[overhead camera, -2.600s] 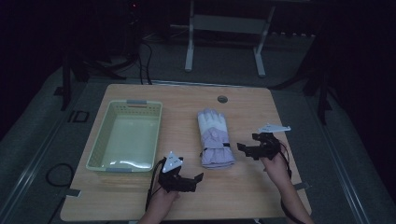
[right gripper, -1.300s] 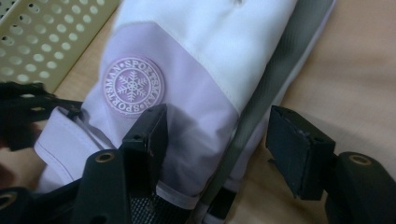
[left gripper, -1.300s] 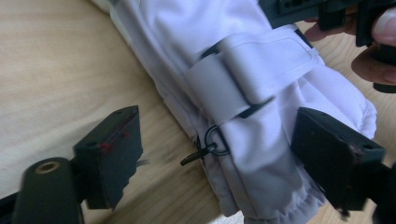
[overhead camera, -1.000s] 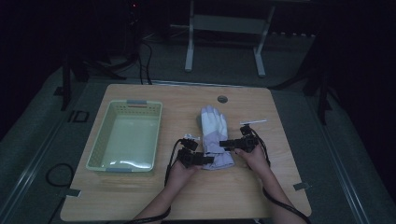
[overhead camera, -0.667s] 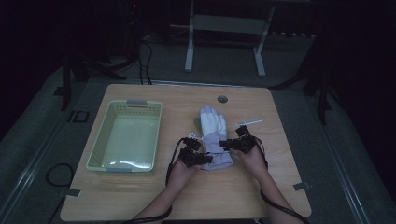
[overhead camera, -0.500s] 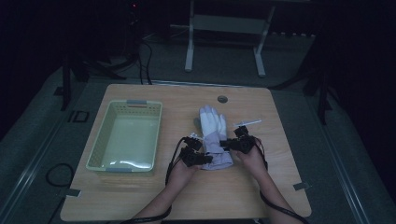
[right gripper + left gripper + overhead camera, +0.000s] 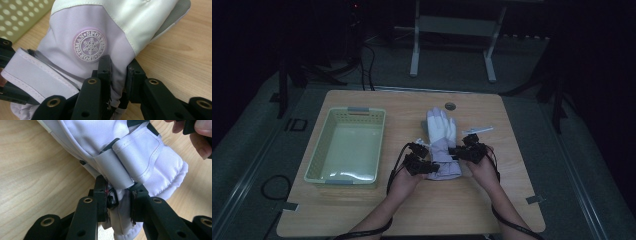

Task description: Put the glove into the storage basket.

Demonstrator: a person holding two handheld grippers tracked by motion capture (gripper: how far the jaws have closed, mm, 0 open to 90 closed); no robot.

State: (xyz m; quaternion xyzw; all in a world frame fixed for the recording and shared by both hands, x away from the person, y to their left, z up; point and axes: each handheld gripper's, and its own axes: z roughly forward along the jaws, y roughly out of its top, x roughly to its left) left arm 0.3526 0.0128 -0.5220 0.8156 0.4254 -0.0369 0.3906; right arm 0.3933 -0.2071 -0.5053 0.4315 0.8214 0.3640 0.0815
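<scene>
**Two thin pinches on one glove cuff: slip and snag risks**

Left fingers (image 7: 100,195): clamped on the cuff edge of the glove (image 7: 140,155), at lower centre of the left gripper view. Their jaws have just been closing, and fabric is bunched between them. The bite takes in the folded strap tab (image 7: 113,172) and a small black buckle; only a narrow fold of cloth is held.

Right fingers (image 7: 105,70): clamped on the opposite cuff edge, just below the round snowflake badge (image 7: 90,46), at centre of the right gripper view. These jaws have also just been closing on the fabric. The hold is again a shallow pinch of the outer shell.

Position of glove: in the high view it lies at centre frame on the table (image 7: 512,210), finger end toward the top, cuff toward the bottom between the left gripper (image 7: 421,162) and the right gripper (image 7: 465,151). The green basket (image 7: 344,145) stands well apart at left of frame.

Judged risks:
- Smooth shell fabric may slide out of either pinch as the weight comes on; the glove would then hang from one side and swing.
- The left hold sits partly on the strap; if the strap peels open, that grip could lose the cuff.
- Uneven pulling by the hands would stretch or twist the cuff.
- The hanging finger end may drag on the table or catch the basket rim during a move toward it.
</scene>
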